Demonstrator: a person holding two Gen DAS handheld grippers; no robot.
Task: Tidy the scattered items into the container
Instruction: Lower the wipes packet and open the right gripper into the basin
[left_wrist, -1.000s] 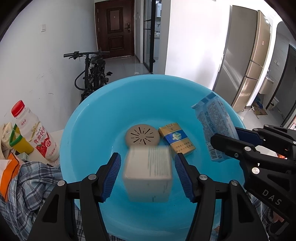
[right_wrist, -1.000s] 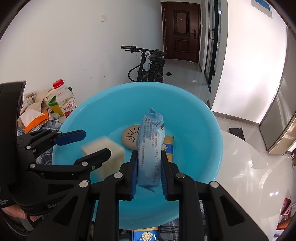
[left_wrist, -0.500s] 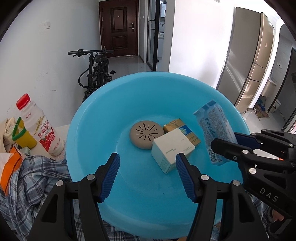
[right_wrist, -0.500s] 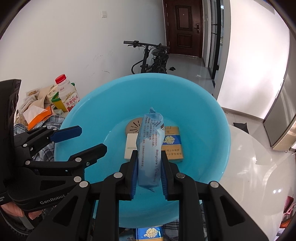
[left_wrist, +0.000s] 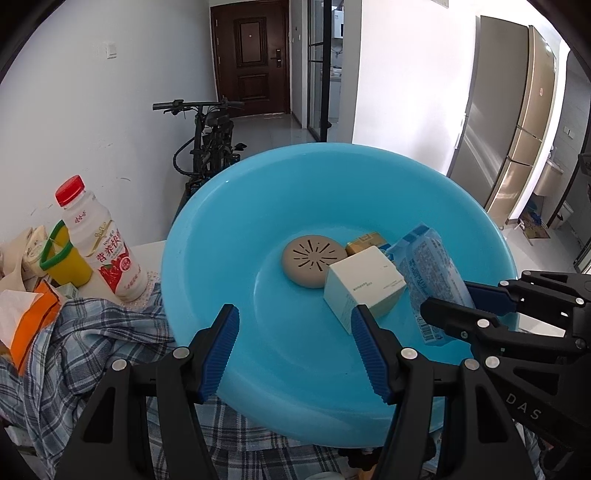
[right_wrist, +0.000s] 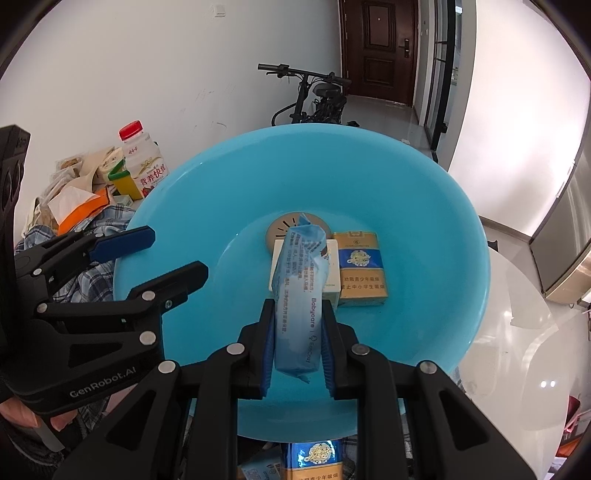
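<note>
Left gripper (left_wrist: 295, 347): fingers apart, nothing between the blue pads; held over the near wall of the basin, at 6 o'clock in the left wrist view.
Right gripper (right_wrist: 298, 343): fingers clamped on the wipes pack; held above the near half of the basin, at 6 o'clock in the right wrist view.
Wipes pack (right_wrist: 301, 291): light blue soft pack, gripped at its lower half, its free end pointing at 12 o'clock over the basin floor; clear of the floor. In the left wrist view it shows at 3 o'clock.
Basin (left_wrist: 229, 236): round, light blue, rests on a checked cloth (left_wrist: 92, 339); it fills the middle of both views.
White box (left_wrist: 364, 284): lies on the basin floor, tilted on an edge, touching the disc; partly hidden behind the wipes pack in the right wrist view.
Disc (left_wrist: 312, 260): tan, round, slotted top; on the basin floor at 12 o'clock from the white box.
Cigarette pack (right_wrist: 362, 267): gold and blue, flat on the basin floor, just beside the white box at its 3 o'clock in the right wrist view.
Second cigarette pack (right_wrist: 319, 458): outside the basin, under its near rim at 6 o'clock.
Bottle (left_wrist: 101, 247): white with red cap, upright, outside the basin at 9 o'clock, next to a yellow cup (left_wrist: 70, 254).
Orange packet (left_wrist: 31, 325): on the cloth at 8 o'clock.
Bicycle (left_wrist: 210, 136): against the wall at 12 o'clock, beyond the basin.
</note>
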